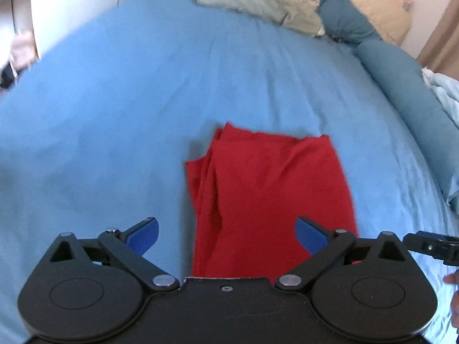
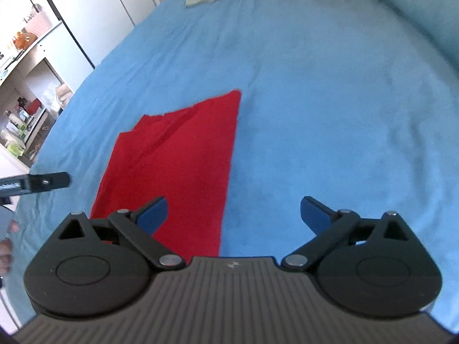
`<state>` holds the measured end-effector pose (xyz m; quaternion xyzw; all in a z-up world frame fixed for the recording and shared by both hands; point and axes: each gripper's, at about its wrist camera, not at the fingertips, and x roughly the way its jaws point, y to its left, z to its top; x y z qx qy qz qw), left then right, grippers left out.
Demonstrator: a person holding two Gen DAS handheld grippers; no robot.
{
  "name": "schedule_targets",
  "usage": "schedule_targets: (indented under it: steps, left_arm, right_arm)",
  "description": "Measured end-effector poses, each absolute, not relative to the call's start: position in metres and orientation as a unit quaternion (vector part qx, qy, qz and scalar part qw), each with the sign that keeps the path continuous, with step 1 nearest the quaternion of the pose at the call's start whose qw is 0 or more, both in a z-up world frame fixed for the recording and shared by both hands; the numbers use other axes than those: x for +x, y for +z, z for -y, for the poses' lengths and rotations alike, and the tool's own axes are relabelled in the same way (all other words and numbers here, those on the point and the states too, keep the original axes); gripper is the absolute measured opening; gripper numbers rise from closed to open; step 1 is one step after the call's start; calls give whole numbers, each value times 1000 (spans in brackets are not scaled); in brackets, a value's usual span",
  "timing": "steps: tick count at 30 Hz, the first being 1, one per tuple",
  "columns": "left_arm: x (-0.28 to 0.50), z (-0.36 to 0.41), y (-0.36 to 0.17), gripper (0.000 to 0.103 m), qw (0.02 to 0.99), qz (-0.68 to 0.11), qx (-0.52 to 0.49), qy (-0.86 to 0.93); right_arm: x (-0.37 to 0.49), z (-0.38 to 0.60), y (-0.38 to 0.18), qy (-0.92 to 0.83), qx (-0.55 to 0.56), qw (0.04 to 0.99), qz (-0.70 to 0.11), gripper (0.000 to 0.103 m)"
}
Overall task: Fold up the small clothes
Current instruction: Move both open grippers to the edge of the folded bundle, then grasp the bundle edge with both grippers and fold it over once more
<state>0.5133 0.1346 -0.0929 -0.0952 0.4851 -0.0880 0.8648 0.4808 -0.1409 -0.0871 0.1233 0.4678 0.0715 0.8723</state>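
Now | red garment lies folded into a narrow panel on the blue bedsheet, left edge bunched | left gripper above its near end, jaws apart, empty | right gripper beside its right edge, jaws apart, likely poised for the next fold.

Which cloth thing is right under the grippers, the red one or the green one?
The red cloth, folded between the open left gripper's fingers. The green one lies far away.
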Motion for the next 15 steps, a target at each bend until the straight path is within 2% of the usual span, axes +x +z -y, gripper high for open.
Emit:
schedule_targets:
  steps: [3,8,10,12,14,15]
  left_arm:
    - [531,-141,-122,92,846,-505,-136,-105]
    - [541,-144,-147,80,836,-517,-142,-120]
    - [544,-142,-157,78,832,-522,-143,-123]
    - [543,-141,-160,72,834,-514,-146,-135]
    - [543,-139,-162,56,832,-514,-147,-147]
    - [542,-139,-161,51,830,-515,-152,-150]
  right_arm:
    - [501,133,-115,79,149,857,-487,103]
    - [520,120,-144,80,172,851,-489,102]
    - [523,116,-153,83,179,846,-495,93]
    - [525,112,-161,96,192,841,-496,80]
    - [524,110,-162,98,194,842,-493,73]
    - [523,108,-161,98,193,845,-490,65]
